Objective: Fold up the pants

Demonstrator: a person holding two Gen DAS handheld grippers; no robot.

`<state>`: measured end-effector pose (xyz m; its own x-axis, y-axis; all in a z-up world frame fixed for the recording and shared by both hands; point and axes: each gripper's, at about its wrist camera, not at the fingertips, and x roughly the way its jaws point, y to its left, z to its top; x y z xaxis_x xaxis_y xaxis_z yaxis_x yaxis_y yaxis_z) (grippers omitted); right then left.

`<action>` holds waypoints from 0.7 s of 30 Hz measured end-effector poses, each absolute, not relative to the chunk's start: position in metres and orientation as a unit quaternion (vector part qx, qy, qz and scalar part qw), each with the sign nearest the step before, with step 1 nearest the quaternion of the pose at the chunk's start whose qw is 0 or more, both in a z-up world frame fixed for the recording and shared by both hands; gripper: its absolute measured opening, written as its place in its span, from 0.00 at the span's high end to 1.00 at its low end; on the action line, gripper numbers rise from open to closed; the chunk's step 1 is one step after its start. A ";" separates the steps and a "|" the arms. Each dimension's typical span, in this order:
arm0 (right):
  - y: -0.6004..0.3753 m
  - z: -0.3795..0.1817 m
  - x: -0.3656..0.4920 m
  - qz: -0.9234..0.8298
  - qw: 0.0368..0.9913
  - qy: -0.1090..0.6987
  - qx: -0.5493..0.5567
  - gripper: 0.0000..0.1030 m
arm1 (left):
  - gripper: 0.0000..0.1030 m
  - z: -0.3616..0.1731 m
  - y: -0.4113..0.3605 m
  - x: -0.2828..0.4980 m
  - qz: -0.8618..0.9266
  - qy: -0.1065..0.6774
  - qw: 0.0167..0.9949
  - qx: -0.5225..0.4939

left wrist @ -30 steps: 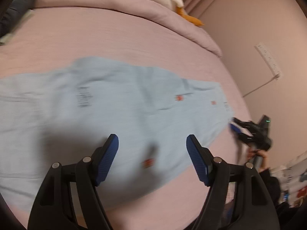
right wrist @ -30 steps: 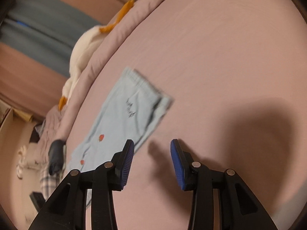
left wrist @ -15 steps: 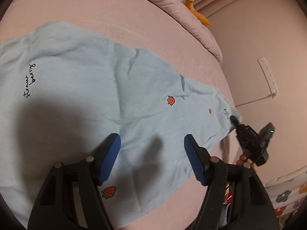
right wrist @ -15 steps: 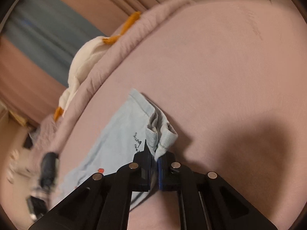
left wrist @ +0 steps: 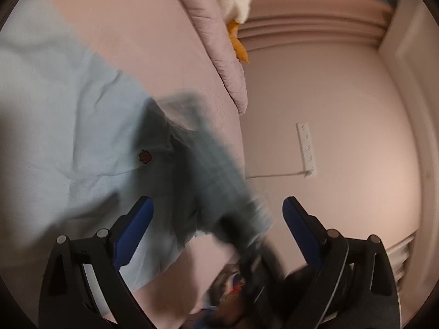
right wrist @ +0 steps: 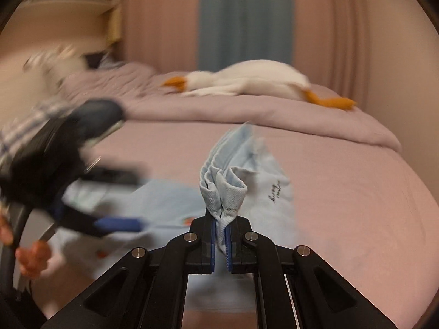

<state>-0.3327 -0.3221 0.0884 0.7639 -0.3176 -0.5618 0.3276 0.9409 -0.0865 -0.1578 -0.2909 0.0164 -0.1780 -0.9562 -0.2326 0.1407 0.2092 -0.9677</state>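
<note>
Light blue pants [left wrist: 68, 137] with small strawberry prints lie spread on the pink bed sheet [left wrist: 131, 27]. My right gripper [right wrist: 221, 235] is shut on the bunched hem of the pants [right wrist: 227, 192], and the cloth hangs lifted off the bed. In the left wrist view that lifted leg shows as a dark blurred fold [left wrist: 203, 164], with the right gripper [left wrist: 255, 252] blurred behind it. My left gripper [left wrist: 216, 227] hovers low over the pants near the bed's edge. Its jaws are opening and the pads press on nothing. One of its blue pads [right wrist: 118, 223] appears blurred in the right wrist view.
A white goose plush [right wrist: 247, 82] lies on a rolled pink quilt [right wrist: 274, 120] at the far side of the bed. The bed's edge meets a pink wall bearing a white power strip [left wrist: 306, 148]. A person's fingers [right wrist: 33, 255] hold the left gripper's handle.
The right gripper closed on the hem, lifted it and swung it across towards the left gripper. The left gripper rolled and its jaws spread wider.
</note>
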 end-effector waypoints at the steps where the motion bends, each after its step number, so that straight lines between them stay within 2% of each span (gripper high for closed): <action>1: -0.309 0.080 -0.325 -0.156 0.939 0.306 0.001 0.93 | 0.07 0.009 -0.286 -0.155 -0.510 0.576 0.519 -0.373; 3: -0.292 0.066 -0.309 -0.131 0.937 0.324 -0.012 0.93 | 0.11 -0.004 -0.277 -0.150 -0.489 0.588 0.509 -0.395; 6: -0.262 0.048 -0.302 -0.110 0.928 0.351 -0.053 0.93 | 0.36 -0.001 -0.261 -0.146 -0.485 0.577 0.529 -0.390; 8: -0.249 0.044 -0.306 -0.093 0.928 0.354 -0.072 0.93 | 0.79 0.006 -0.252 -0.143 -0.491 0.568 0.548 -0.368; 9: -0.244 0.045 -0.304 -0.089 0.927 0.356 -0.083 0.93 | 0.85 0.012 -0.245 -0.142 -0.492 0.562 0.559 -0.360; 15: -0.225 0.058 -0.294 -0.082 0.929 0.341 -0.115 0.93 | 0.90 0.046 -0.198 -0.142 -0.490 0.509 0.632 -0.318; 21: -0.198 0.049 -0.273 -0.043 0.929 0.341 -0.139 0.93 | 0.89 0.043 -0.175 -0.135 -0.464 0.504 0.673 -0.278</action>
<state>-0.2727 -0.1980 0.0492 0.7635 -0.1741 -0.6219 -0.0154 0.9578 -0.2870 -0.1347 -0.1750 0.0431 0.0610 -0.9051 -0.4207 0.3457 0.4146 -0.8418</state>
